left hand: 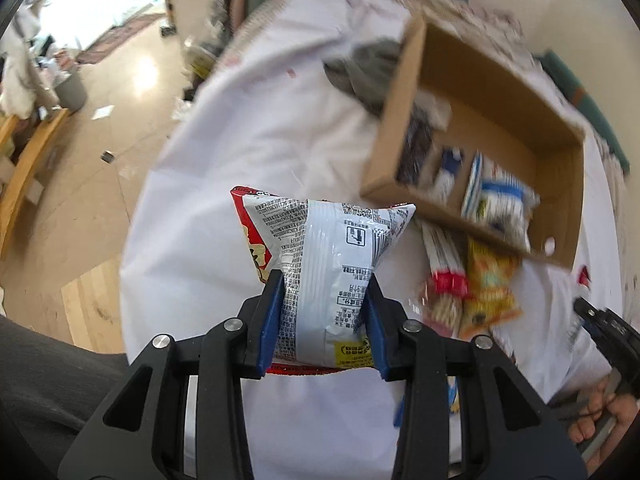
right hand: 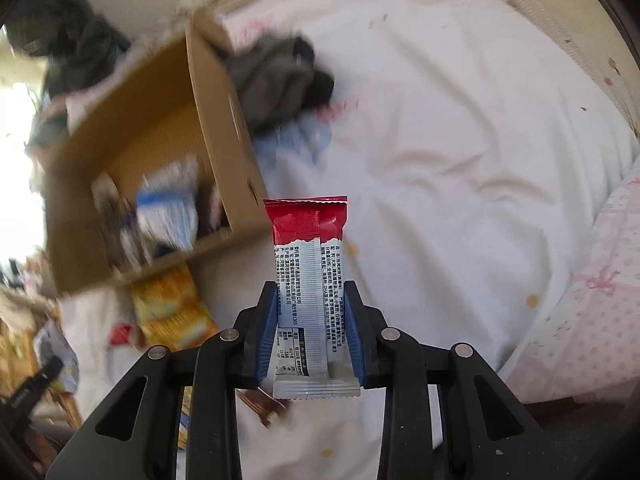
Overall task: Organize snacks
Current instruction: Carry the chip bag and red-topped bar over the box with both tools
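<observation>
Both fingers clamped: left gripper [left hand: 325, 320] on chip bag [left hand: 324, 264], right gripper [right hand: 311, 332] on red bar [right hand: 310, 280], above bed [right hand: 460, 140]. Box [left hand: 400, 112] crowded at near edge, so bags might snag its wall or slip out, tbh.

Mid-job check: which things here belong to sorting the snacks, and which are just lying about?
Job:
- white packet in left gripper
- red-topped bar in right gripper
- box
- yellow packet

Lying about:
- grey cloth
- white sheet
- pink bedding
</observation>
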Motion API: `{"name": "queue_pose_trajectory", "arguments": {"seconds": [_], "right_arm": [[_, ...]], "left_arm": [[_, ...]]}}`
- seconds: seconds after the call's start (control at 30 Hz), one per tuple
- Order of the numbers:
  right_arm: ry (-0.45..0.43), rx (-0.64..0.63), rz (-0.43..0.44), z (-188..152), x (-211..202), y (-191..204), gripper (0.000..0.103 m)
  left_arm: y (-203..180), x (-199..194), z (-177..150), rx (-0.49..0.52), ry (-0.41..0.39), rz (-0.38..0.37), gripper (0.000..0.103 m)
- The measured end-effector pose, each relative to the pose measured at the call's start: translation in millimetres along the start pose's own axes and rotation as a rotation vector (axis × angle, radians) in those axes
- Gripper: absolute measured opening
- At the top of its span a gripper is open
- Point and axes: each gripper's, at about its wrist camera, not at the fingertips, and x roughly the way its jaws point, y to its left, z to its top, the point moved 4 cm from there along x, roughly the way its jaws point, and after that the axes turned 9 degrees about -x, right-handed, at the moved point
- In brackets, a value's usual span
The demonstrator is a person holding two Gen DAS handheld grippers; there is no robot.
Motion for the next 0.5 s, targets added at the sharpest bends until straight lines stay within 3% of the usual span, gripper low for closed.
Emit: {"name": "queue_pose_trajectory", "arguments": {"seconds": [0.17,0.37,0.5], "right_arm": [[-0.171,0.010,0.076,21,-33,10,0.033],[-0.248,-0.086,0.145,49,-40,35,0.033],[-0.245,-0.136,0.225,62,-38,58,0.033]], "left_arm": [[-5,-26,18,-0.004,-0.105,-0.047,0.034],[-37,-49,46,0.061,-0.176,-0.105,0.034],[-61,-49,61,0.121,-0.186,-0.116,0.034]]}}
